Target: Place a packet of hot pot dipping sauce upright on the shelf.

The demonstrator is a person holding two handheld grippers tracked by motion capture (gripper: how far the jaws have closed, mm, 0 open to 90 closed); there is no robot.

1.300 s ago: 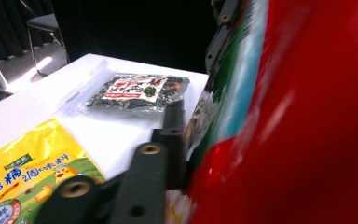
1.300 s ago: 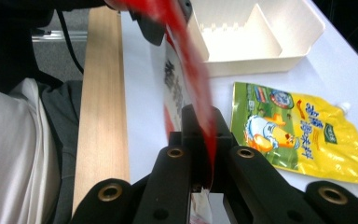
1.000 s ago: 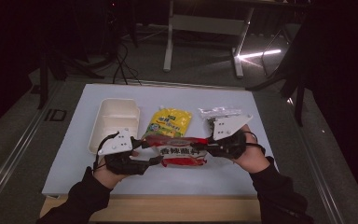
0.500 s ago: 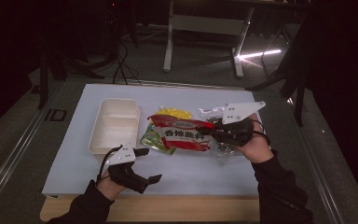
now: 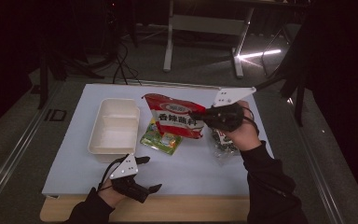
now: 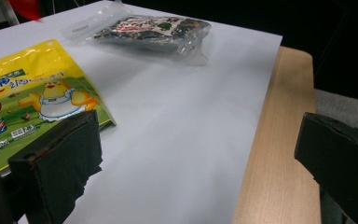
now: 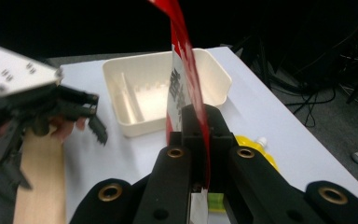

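My right gripper (image 5: 199, 115) is shut on one edge of a red snack bag (image 5: 177, 119) and holds it upright above the middle of the table. In the right gripper view the red bag (image 7: 186, 79) rises edge-on from between the jaws of that gripper (image 7: 198, 126). My left gripper (image 5: 152, 173) hovers open and empty near the table's front edge. Its pads (image 6: 60, 158) stand wide apart over the white mat. A yellow-green bag (image 5: 161, 139) lies flat under the red one.
A cream two-compartment tray (image 5: 95, 140) sits on the left of the white mat (image 5: 200, 163). A clear bag with dark contents (image 5: 223, 144) lies at the right, below my right hand. A wooden strip (image 6: 279, 149) borders the mat at the front.
My left gripper let go of the red bag and drew back to the front edge. My right gripper lifted the bag from lying flat to standing upright, higher and farther back.
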